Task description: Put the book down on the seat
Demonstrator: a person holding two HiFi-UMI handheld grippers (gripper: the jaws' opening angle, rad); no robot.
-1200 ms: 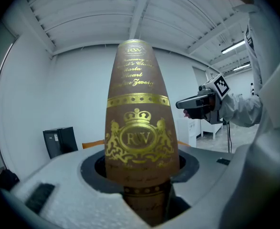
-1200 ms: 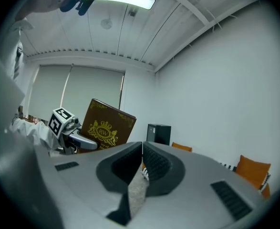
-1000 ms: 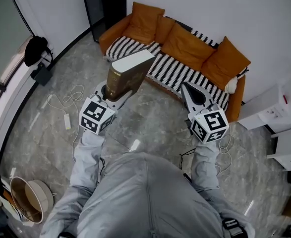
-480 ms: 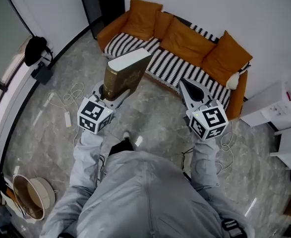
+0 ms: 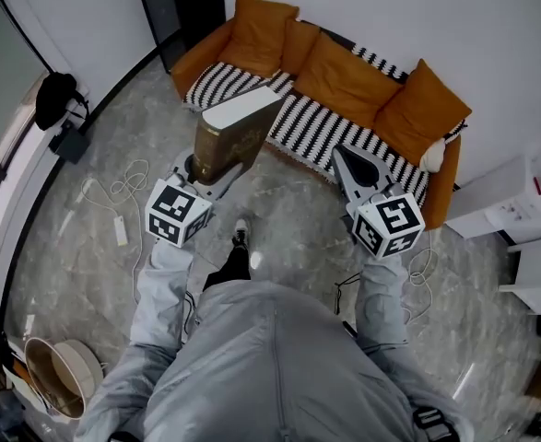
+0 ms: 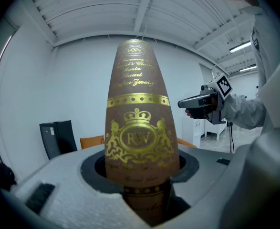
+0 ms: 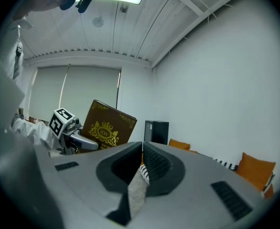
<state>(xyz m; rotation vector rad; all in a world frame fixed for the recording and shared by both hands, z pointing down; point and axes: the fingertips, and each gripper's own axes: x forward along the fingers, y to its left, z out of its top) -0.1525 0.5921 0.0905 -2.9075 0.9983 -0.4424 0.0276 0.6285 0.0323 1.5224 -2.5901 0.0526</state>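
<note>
Book [image 5: 236,134] brown, gold crest, upright in left hand-held gripper [image 5: 211,173].

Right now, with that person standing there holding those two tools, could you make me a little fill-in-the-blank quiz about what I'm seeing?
1. The book is clamped in the jaws of the ____.
2. The right gripper has its jaws pressed together and holds ____.
3. The seat of the orange sofa has a black-and-white ____ cover.

Missing words: left gripper; nothing; striped.
</note>
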